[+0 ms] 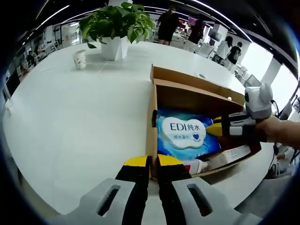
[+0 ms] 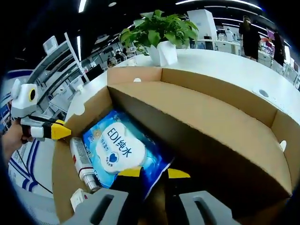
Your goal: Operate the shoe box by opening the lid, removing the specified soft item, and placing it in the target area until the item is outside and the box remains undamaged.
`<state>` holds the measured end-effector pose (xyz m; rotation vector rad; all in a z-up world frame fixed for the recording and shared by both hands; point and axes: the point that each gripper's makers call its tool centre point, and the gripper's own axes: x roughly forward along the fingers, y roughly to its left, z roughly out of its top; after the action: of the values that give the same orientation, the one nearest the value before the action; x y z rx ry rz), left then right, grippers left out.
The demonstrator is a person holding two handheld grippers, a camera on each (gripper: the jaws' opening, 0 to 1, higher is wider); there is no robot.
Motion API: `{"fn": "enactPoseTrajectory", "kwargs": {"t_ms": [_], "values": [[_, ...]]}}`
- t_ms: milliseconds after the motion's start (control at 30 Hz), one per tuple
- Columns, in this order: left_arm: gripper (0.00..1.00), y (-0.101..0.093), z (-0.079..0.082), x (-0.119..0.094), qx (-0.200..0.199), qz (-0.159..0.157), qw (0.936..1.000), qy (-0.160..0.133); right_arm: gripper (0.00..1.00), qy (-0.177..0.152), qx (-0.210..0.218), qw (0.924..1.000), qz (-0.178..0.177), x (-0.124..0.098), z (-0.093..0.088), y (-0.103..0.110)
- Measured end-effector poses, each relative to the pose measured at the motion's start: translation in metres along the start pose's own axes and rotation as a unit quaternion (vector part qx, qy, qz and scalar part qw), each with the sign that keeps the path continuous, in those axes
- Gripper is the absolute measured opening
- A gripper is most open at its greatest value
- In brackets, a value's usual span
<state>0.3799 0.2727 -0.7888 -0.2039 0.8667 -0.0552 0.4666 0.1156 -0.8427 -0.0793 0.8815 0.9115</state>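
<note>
Wipes pack [image 2: 123,151], blue with a white label, lies flat on the floor of the open shoe box [image 2: 225,136]; in the right gripper view it sits lower centre, long axis running from upper left to lower right of the frame. In the left gripper view the pack [image 1: 185,133] is right of centre, inside the box [image 1: 152,110], lid already folded back.

Right gripper [image 2: 152,173] is down inside the box, yellow tips parted and nothing between them; the pack's near corner lies just ahead of and partly under the left tip. The same gripper [image 1: 216,130] enters the left gripper view from the right, tips at the pack's right edge. Judgement: right is the nearer gripper, and the move turns on closing over that near corner.

Left gripper [image 1: 153,161] is at the box's near wall, bottom centre, tips almost together; whether they pinch the cardboard edge I cannot tell. It also appears at the left edge of the right gripper view [image 2: 58,131], by the box wall.

Around the pack: a white tube or bottle [image 2: 83,165] lies alongside its left edge, touching or nearly so, and could be dragged along. Tall cardboard walls close in on the right.

Beyond: white table [image 1: 70,117], potted plant [image 1: 115,26], paper cup [image 1: 80,59], people in the background.
</note>
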Motion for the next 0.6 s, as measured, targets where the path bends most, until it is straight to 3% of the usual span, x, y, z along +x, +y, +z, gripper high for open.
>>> {"fn": "enactPoseTrajectory", "kwargs": {"t_ms": [233,600], "values": [[0.03,0.000,0.000,0.000,0.003,0.001,1.0000,-0.002,0.01,-0.009,-0.010,0.9999,-0.006,-0.005,0.004,0.003],[0.03,-0.002,0.000,-0.001,0.004,0.002,1.0000,-0.002,0.00,-0.030,-0.034,0.9990,-0.004,-0.016,0.017,0.012]]}}
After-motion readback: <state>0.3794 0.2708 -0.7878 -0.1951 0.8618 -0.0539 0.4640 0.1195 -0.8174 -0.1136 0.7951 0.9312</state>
